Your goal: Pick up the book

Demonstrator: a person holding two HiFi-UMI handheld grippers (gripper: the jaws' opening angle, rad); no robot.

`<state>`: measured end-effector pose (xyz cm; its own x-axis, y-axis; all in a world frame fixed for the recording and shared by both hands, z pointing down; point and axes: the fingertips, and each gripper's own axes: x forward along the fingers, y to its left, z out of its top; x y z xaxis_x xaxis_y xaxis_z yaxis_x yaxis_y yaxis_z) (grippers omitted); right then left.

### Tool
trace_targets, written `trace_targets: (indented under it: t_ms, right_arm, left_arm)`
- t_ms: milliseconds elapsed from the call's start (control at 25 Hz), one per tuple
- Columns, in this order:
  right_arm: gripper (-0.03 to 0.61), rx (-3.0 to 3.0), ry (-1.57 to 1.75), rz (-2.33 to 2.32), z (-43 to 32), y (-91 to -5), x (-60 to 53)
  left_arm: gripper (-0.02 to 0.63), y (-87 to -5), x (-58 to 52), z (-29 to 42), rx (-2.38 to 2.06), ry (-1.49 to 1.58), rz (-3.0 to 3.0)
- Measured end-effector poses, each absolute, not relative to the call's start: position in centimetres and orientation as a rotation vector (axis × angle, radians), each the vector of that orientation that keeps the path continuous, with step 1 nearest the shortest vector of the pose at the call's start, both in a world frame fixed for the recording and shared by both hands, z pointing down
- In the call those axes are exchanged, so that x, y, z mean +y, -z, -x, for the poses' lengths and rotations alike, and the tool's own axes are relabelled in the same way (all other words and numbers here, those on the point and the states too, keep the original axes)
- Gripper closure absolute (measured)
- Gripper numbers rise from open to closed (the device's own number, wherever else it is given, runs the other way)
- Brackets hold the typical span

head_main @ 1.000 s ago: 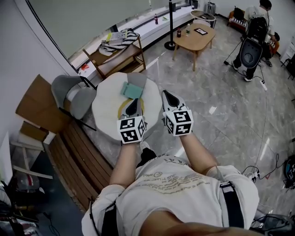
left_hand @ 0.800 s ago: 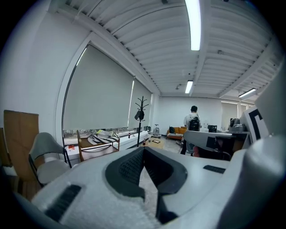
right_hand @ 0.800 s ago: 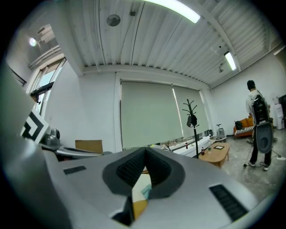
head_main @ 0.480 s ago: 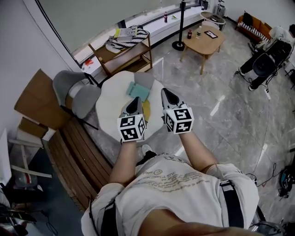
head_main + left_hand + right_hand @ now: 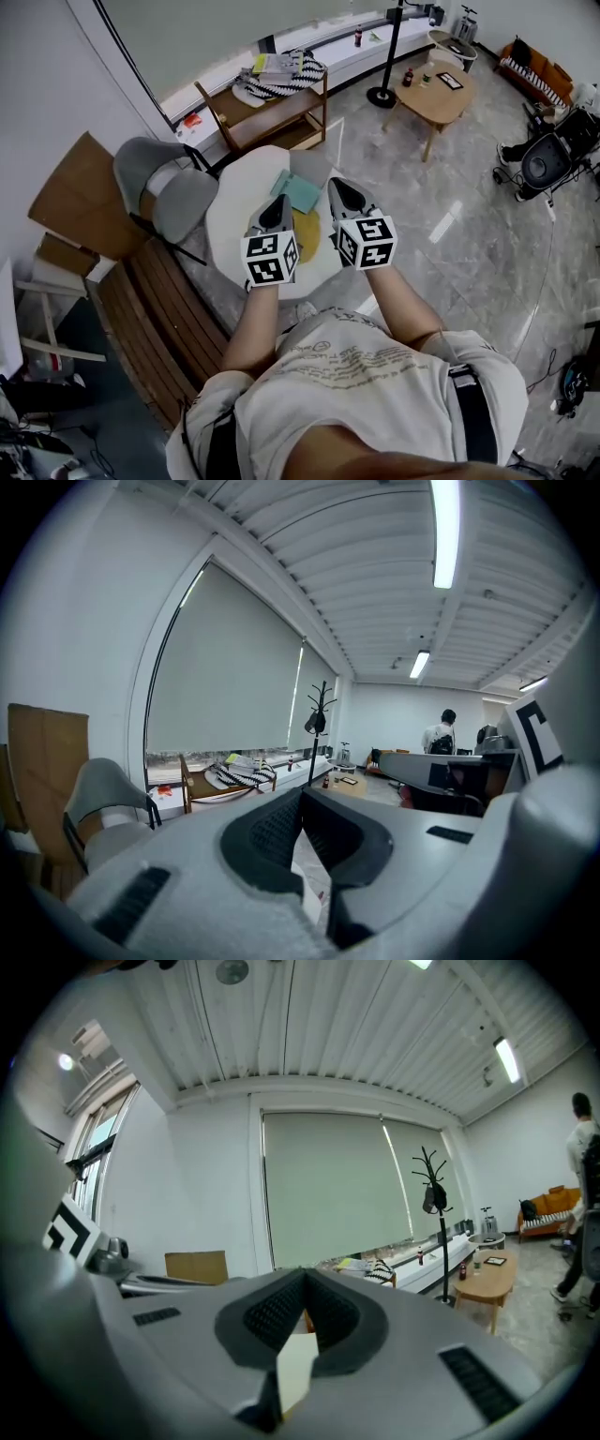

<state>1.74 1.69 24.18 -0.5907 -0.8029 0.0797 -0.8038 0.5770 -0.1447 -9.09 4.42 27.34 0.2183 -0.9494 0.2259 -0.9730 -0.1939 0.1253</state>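
In the head view, a teal book (image 5: 298, 192) lies on a round white table (image 5: 232, 214), partly over a yellow round piece (image 5: 308, 228). A grey flat item (image 5: 314, 167) lies just beyond the book. My left gripper (image 5: 278, 201) is held over the table's near half, its tip just left of the book. My right gripper (image 5: 337, 186) hangs at the table's right rim, just right of the book. Both point forward. Both are shut with nothing held: the left gripper (image 5: 302, 795) and right gripper (image 5: 305, 1280) show their pads meeting at the tips.
Grey chairs (image 5: 165, 187) stand left of the table, with a slatted wooden bench (image 5: 164, 305) nearer and a cardboard sheet (image 5: 77, 202) by the wall. Behind are a wooden rack with striped cloth (image 5: 277, 89), a coat stand (image 5: 387, 56) and a low wooden table (image 5: 439, 92).
The person has walked forward. The table and book have come closer under the grippers, which now reach beside the book. Both stay shut.
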Motion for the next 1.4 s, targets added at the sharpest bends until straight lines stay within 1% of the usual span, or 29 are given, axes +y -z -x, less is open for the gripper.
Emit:
trace_targets:
  t_ms: [400, 1000, 1400]
  right_arm:
    - [0.551, -2.765, -0.239, -1.398, 4.8, -24.8, -2.8]
    - [0.551, -2.771, -0.265, -1.325, 7.6, -26.5, -6.3]
    - [0.551, -2.794, -0.255, -1.235, 7.6, -27.3, -12.2]
  left_arm:
    - [0.597, -28.7, -0.9, 14.8, -1.781, -0.133, -2.25]
    - [0.597, -30.6, -3.3, 17.0, -1.806, -0.169, -2.188]
    - [0.595, -31.6, -8.4, 16.9, -1.867, -0.168, -2.112]
